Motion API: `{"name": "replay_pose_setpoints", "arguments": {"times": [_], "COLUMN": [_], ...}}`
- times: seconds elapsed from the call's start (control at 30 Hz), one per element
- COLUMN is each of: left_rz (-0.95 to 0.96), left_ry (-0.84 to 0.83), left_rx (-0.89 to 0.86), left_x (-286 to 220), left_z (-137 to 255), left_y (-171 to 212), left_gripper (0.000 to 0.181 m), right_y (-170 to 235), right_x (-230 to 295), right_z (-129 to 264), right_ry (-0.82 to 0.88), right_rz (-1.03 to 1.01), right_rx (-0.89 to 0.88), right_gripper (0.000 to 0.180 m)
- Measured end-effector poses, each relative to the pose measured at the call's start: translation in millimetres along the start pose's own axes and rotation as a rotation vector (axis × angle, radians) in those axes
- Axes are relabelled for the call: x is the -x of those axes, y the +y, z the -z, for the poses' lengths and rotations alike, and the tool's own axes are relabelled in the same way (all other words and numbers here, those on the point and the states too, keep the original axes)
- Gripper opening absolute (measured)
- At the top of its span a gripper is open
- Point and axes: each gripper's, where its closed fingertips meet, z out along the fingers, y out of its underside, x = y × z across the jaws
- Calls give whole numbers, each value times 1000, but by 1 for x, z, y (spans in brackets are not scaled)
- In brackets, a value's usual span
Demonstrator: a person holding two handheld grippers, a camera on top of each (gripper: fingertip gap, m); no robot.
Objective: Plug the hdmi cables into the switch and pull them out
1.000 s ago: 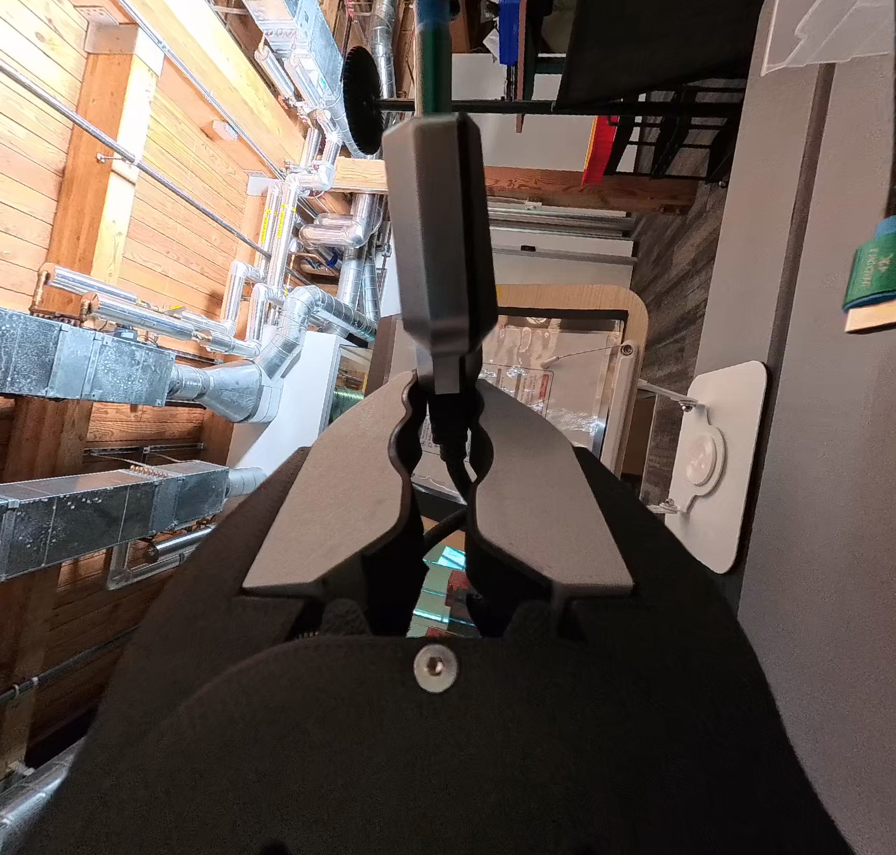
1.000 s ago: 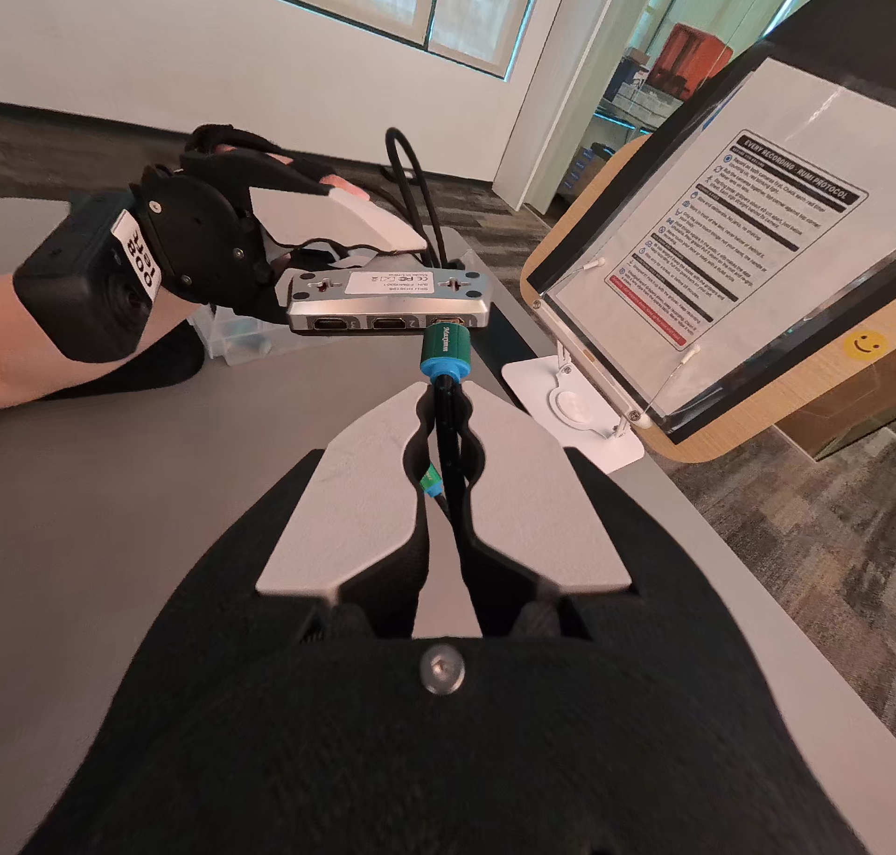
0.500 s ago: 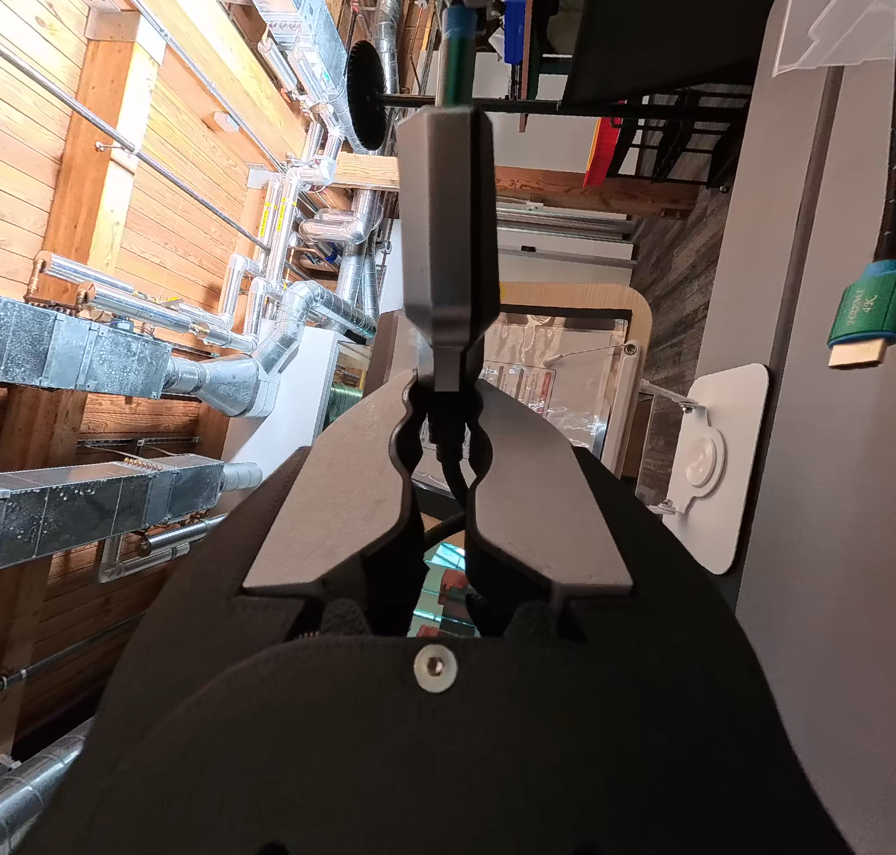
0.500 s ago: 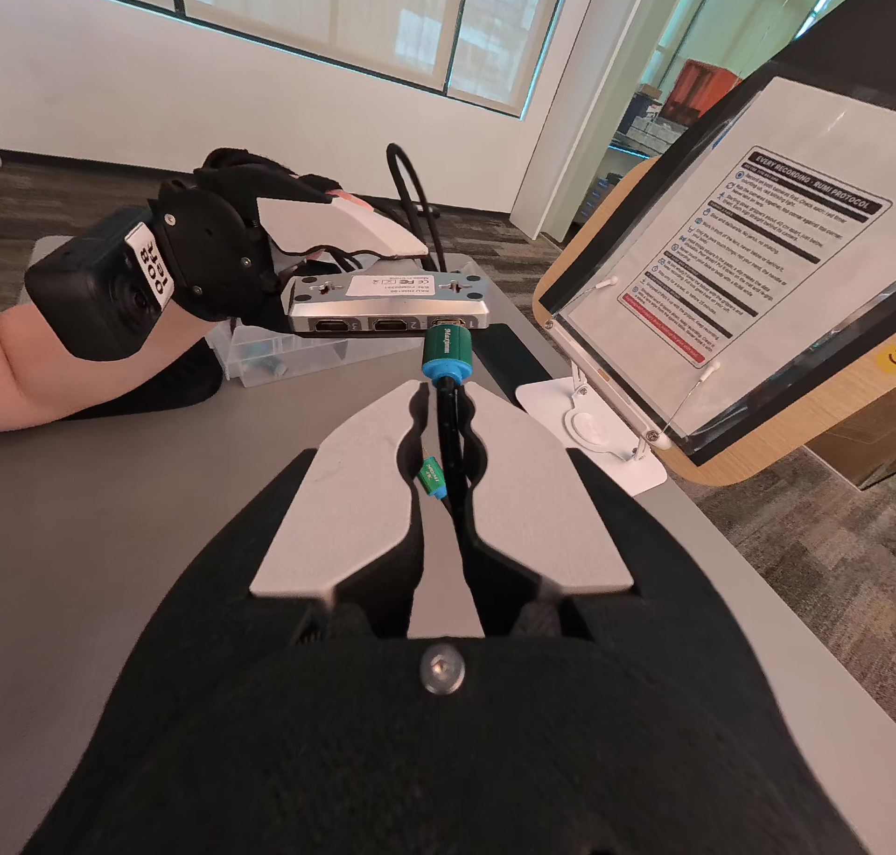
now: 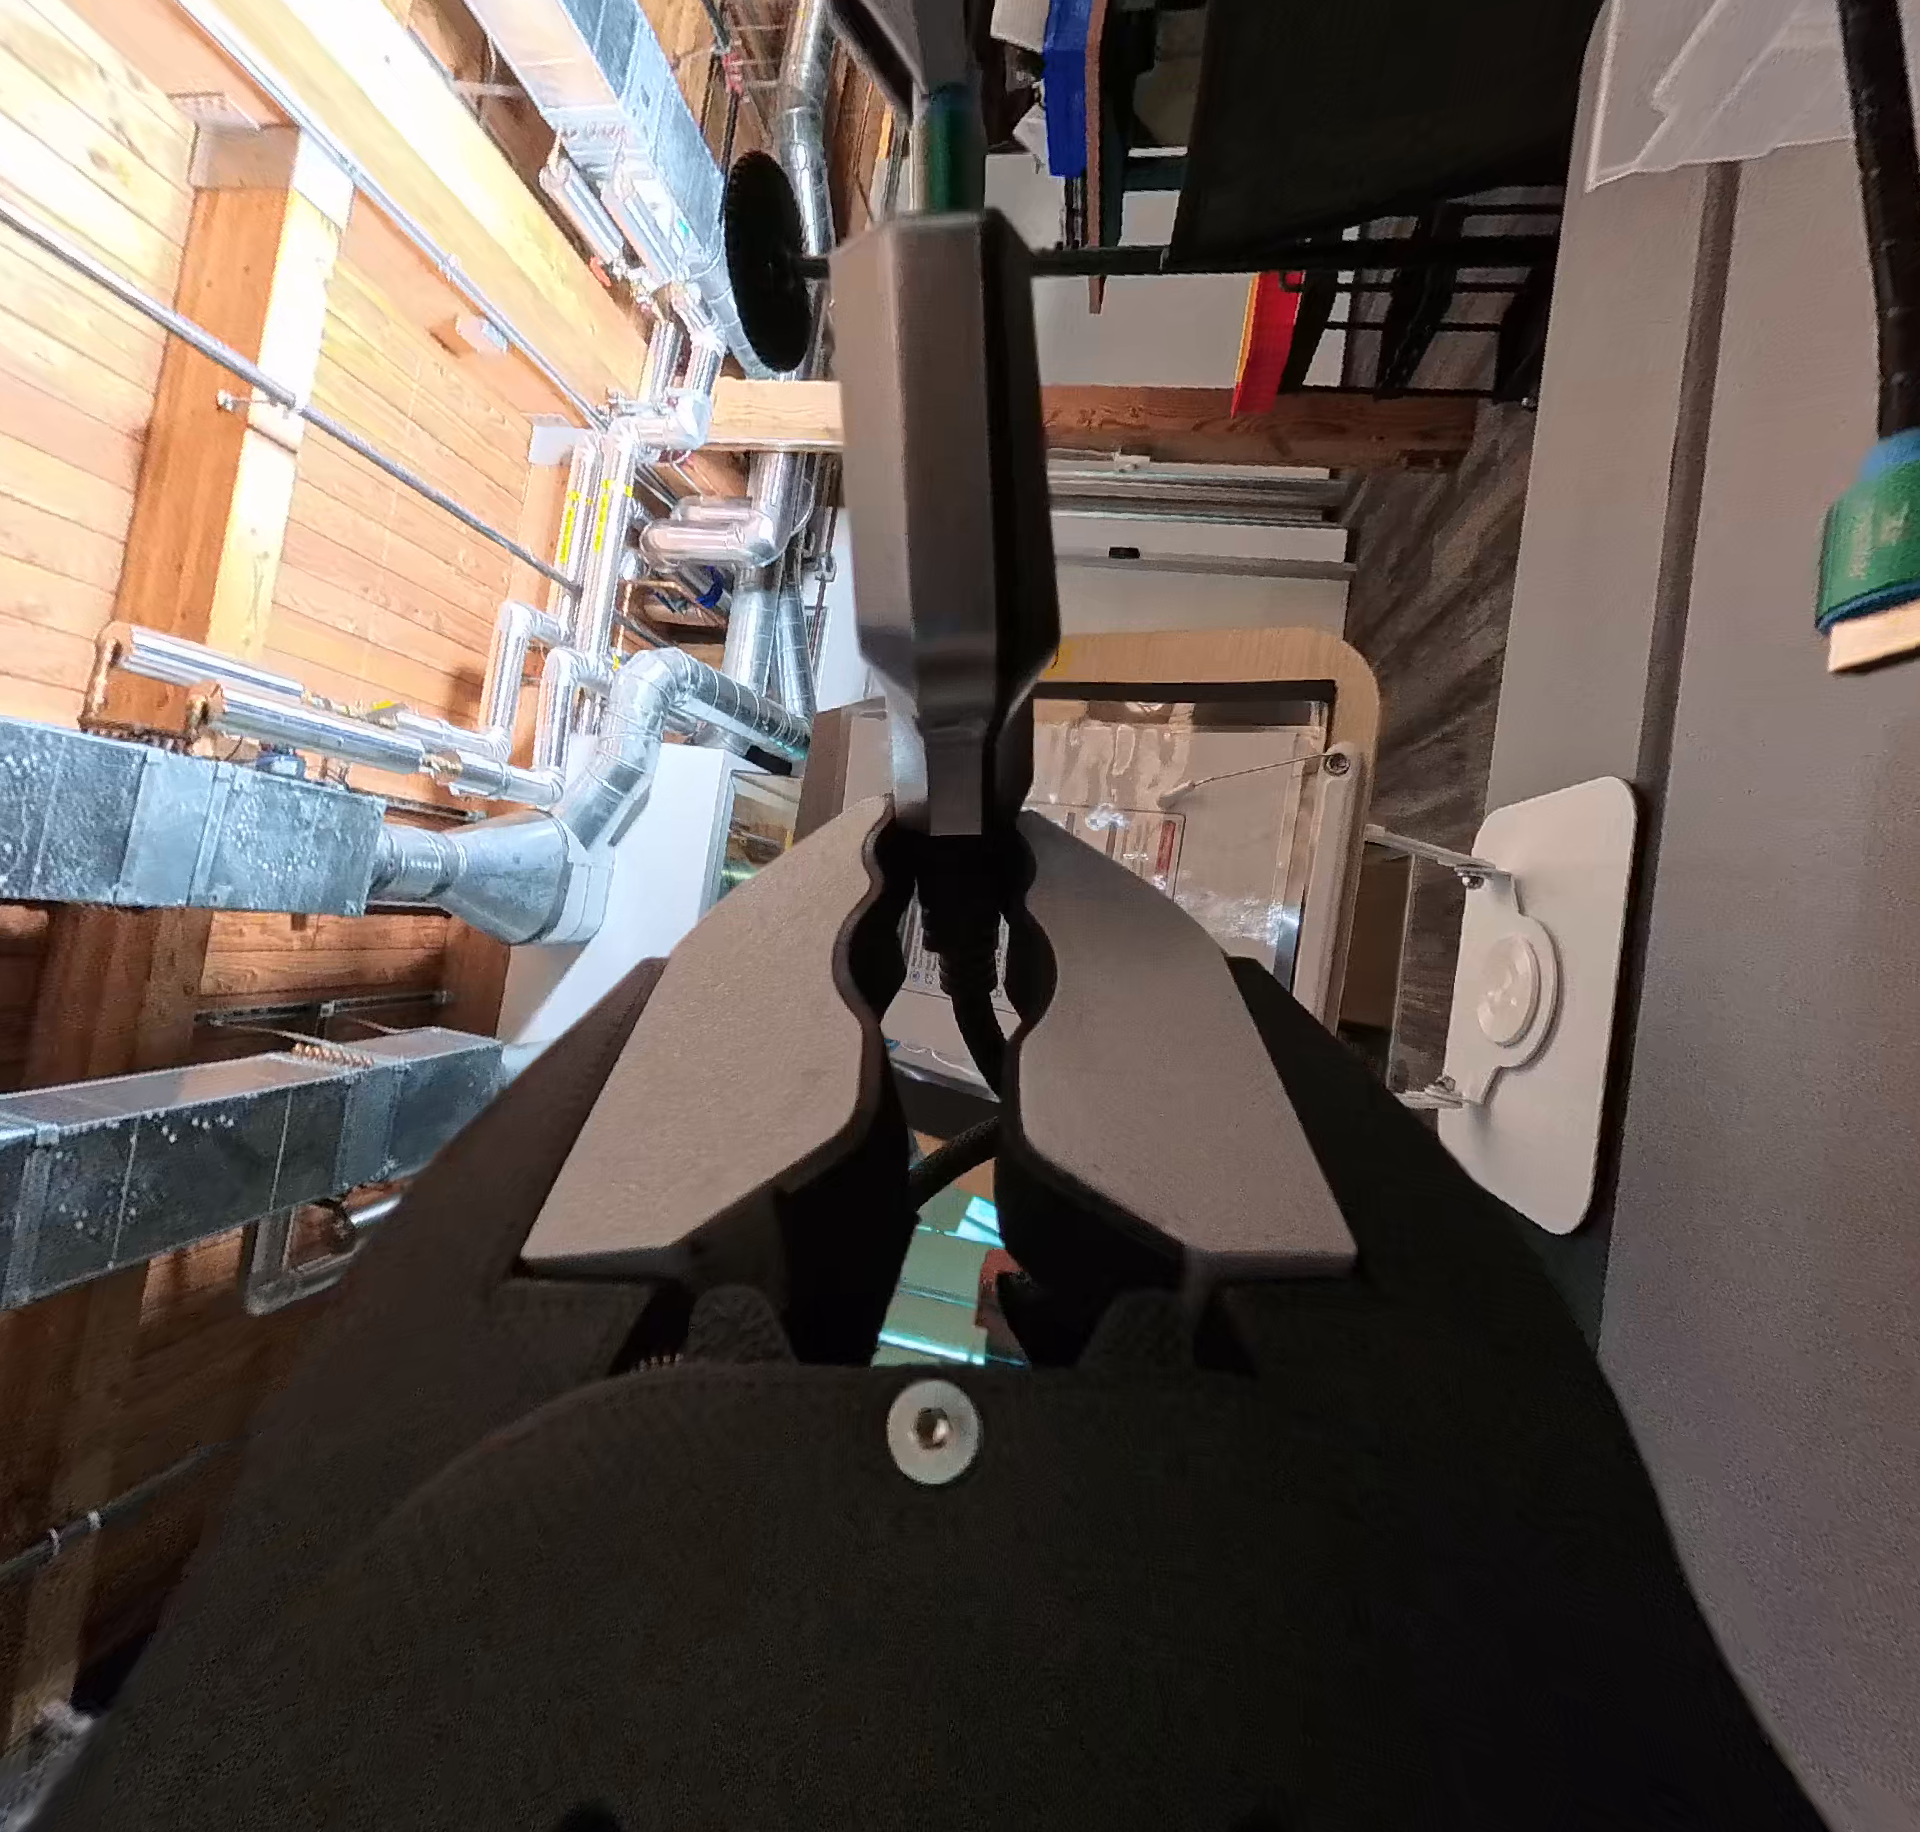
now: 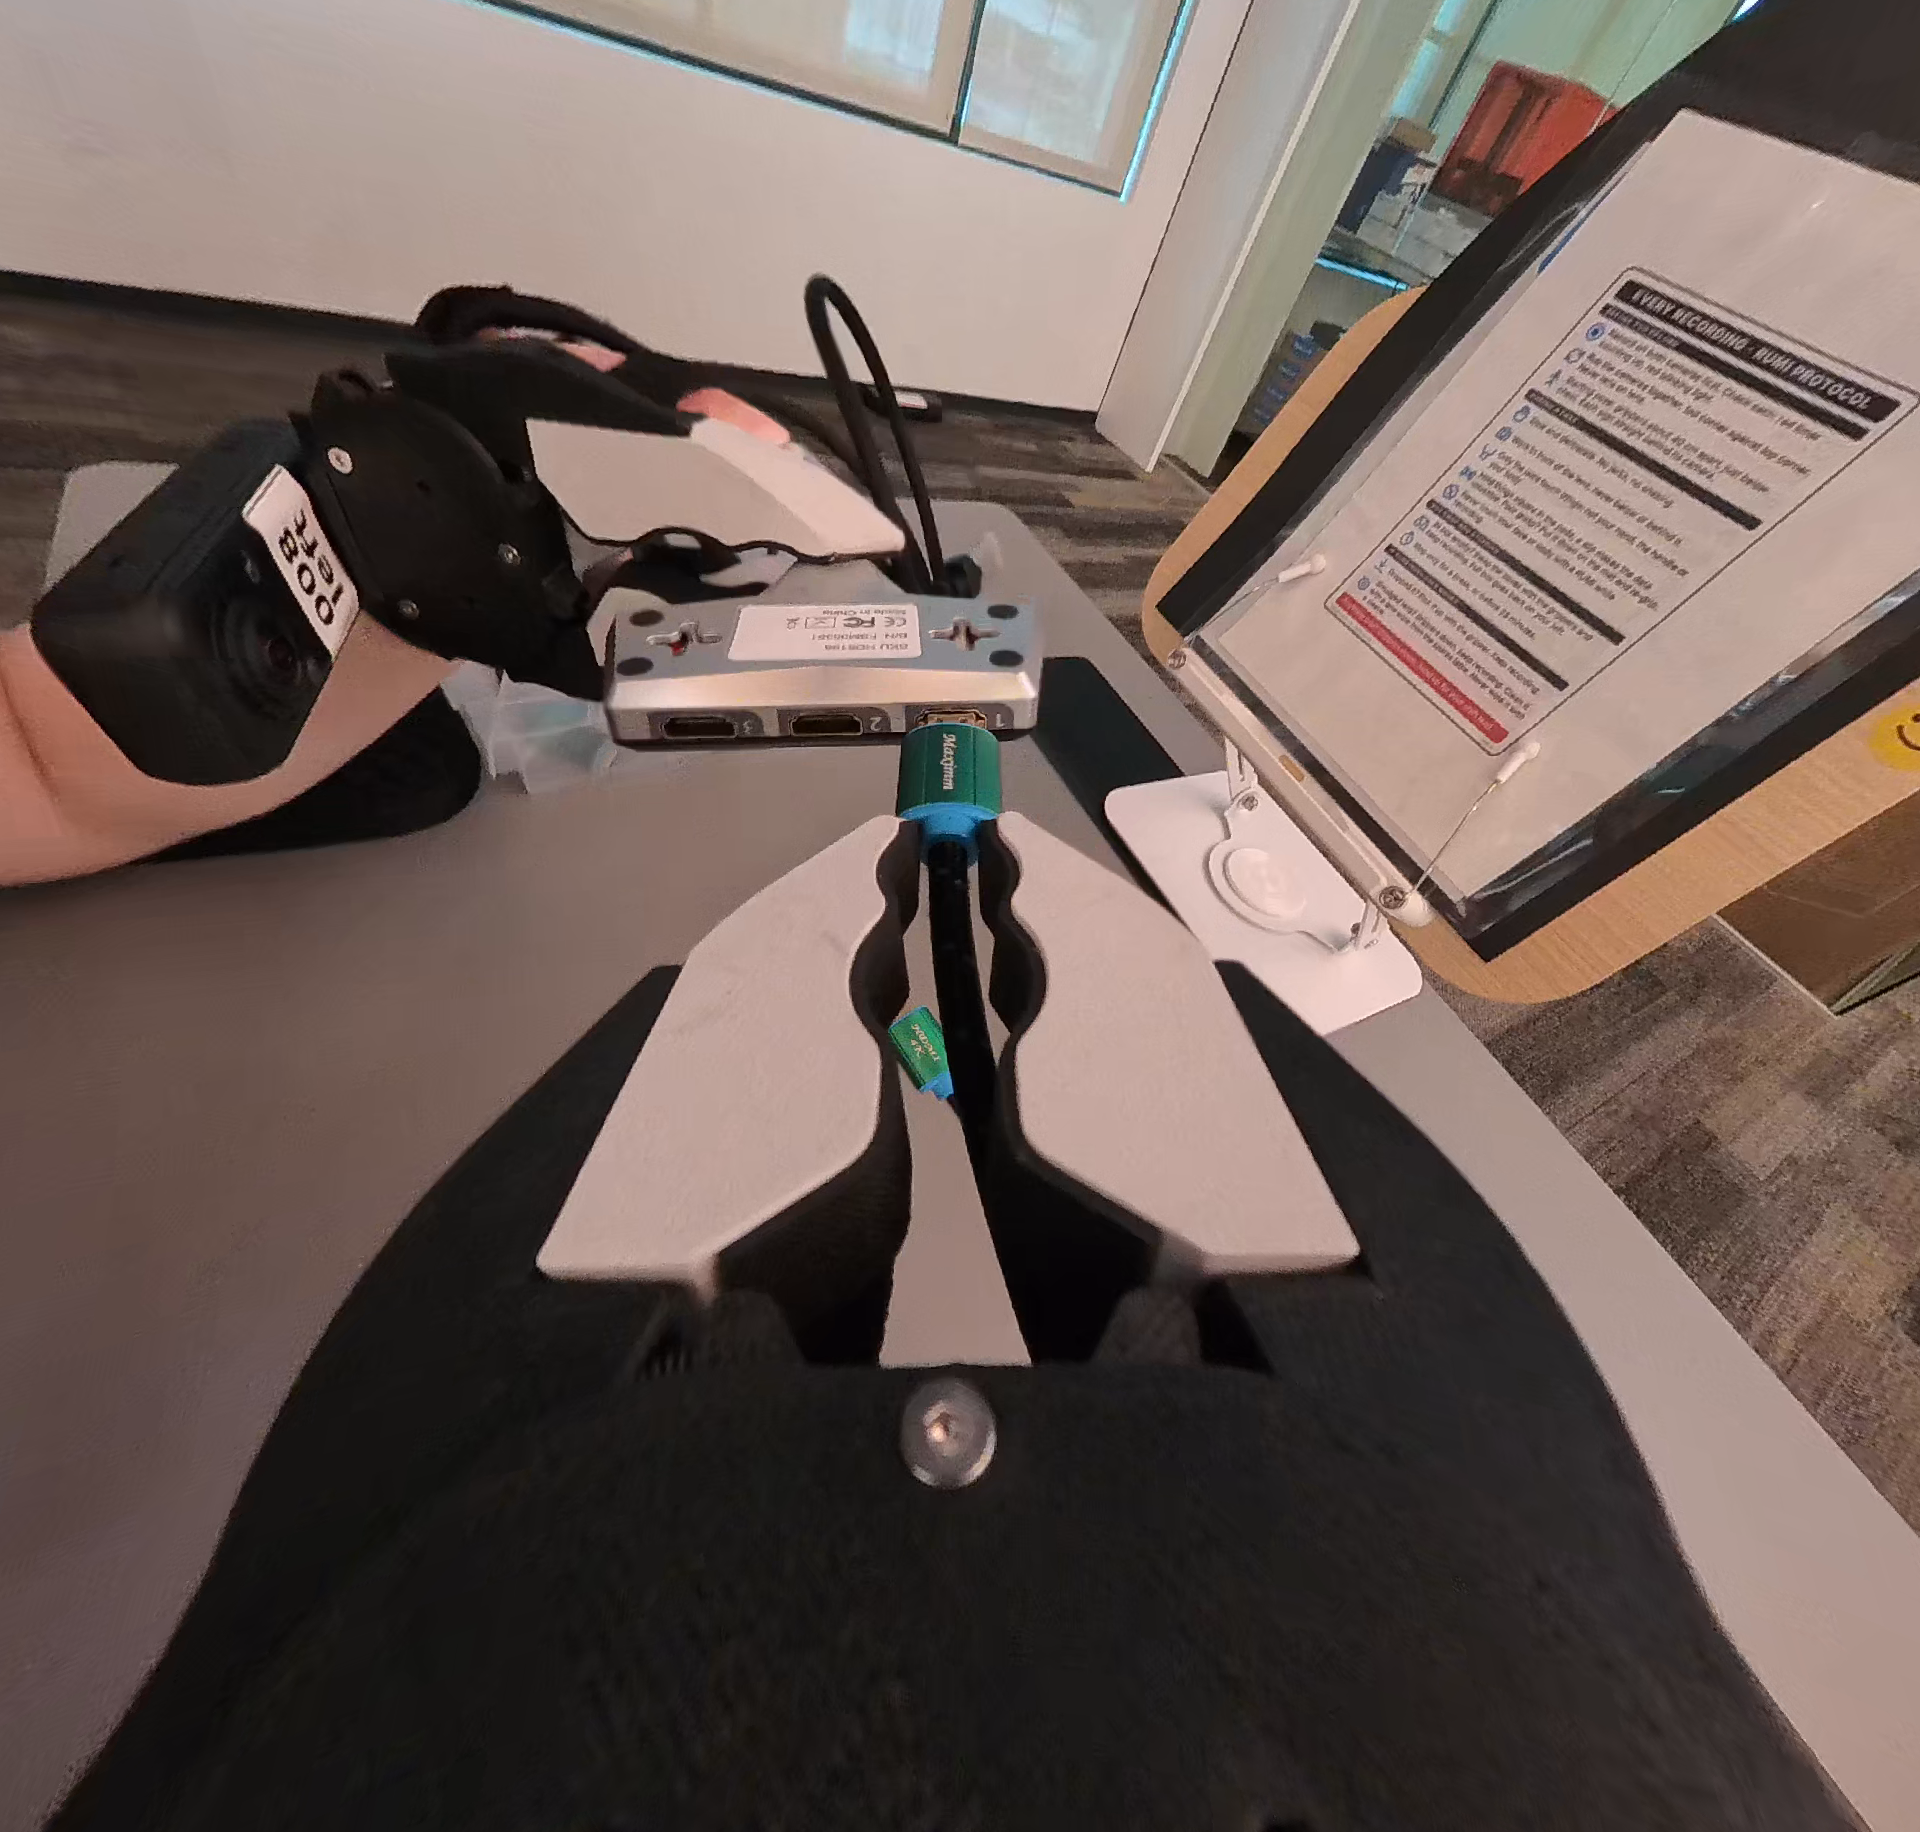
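My left gripper (image 5: 945,847) is shut on one end of the grey metal switch (image 5: 940,452) and holds it above the grey table. In the right wrist view the switch (image 6: 821,655) shows three ports on its front edge, with the left gripper (image 6: 582,587) at its left end. My right gripper (image 6: 945,847) is shut on a black braided cable just behind its green HDMI plug (image 6: 945,774). The plug's gold tip sits in the rightmost port; how deep, I cannot tell. A second green HDMI plug (image 5: 1870,556) lies free on the table.
A white stand base (image 6: 1262,889) carries a clear sign holder (image 6: 1558,535) on the right, close to the switch. A clear plastic box (image 6: 540,733) sits behind the left hand. A black mat (image 6: 1101,733) lies under the switch. The table's edge (image 6: 1558,1138) runs along the right.
Both grips have held. The switch has tilted a little and both hands have shifted slightly. The green plug stays at the rightmost port.
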Motion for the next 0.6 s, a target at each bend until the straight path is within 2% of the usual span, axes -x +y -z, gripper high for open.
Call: {"name": "replay_pose_setpoints", "arguments": {"times": [0.27, 0.6], "left_rz": [8, 48], "left_ry": [37, 20], "left_rx": [-77, -67], "left_x": [-6, -3], "left_z": [3, 4], "left_y": [-15, -16], "left_gripper": [14, 14], "right_y": [7, 5], "right_x": [6, 6], "right_z": [8, 9], "right_ry": [-84, -91], "right_rz": [23, -1], "right_rx": [17, -7], "right_gripper": [11, 11]}}
